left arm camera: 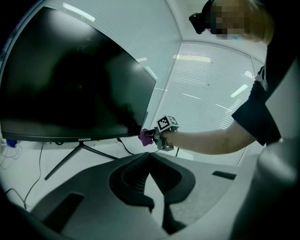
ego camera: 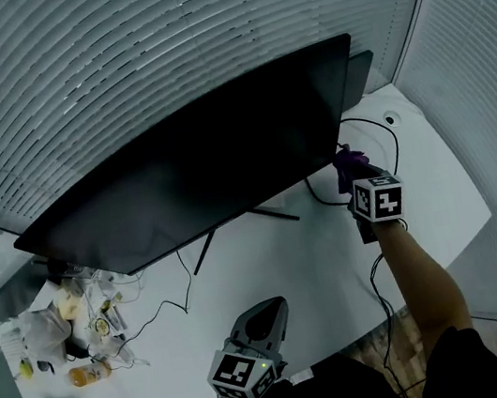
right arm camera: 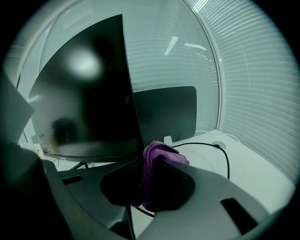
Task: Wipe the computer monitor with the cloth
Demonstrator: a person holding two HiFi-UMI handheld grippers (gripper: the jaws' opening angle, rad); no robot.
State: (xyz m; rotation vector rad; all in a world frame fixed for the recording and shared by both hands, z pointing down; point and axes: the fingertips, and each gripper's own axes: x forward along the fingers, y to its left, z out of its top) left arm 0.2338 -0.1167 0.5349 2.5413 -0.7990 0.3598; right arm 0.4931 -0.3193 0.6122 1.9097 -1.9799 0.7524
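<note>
The right gripper (ego camera: 355, 178) was clamped on a purple cloth (ego camera: 348, 162), which bunched out between its jaws and sat at the lower right corner of the monitor (ego camera: 197, 174). The right gripper view showed the cloth (right arm camera: 159, 152) just beside the screen's right edge; whether it actually touched the glass could not be told. The monitor, dark and switched off, stood on thin splayed stand legs (ego camera: 275, 214) on the white worktop (ego camera: 334, 254).

The left gripper (ego camera: 270, 311) hung in front of the monitor, well apart from it and below its middle, near the worktop's front edge. In its own view the jaws met at the tips with nothing between them, pointing toward the monitor's lower right corner.

A second, smaller screen (ego camera: 359, 78) stood behind the monitor's right end. A black cable (ego camera: 379, 127) looped over the worktop to the right of the monitor. Below the monitor's left end lay a clutter of wrappers and wires (ego camera: 70, 320), with an orange bottle (ego camera: 87, 373) on its side.
</note>
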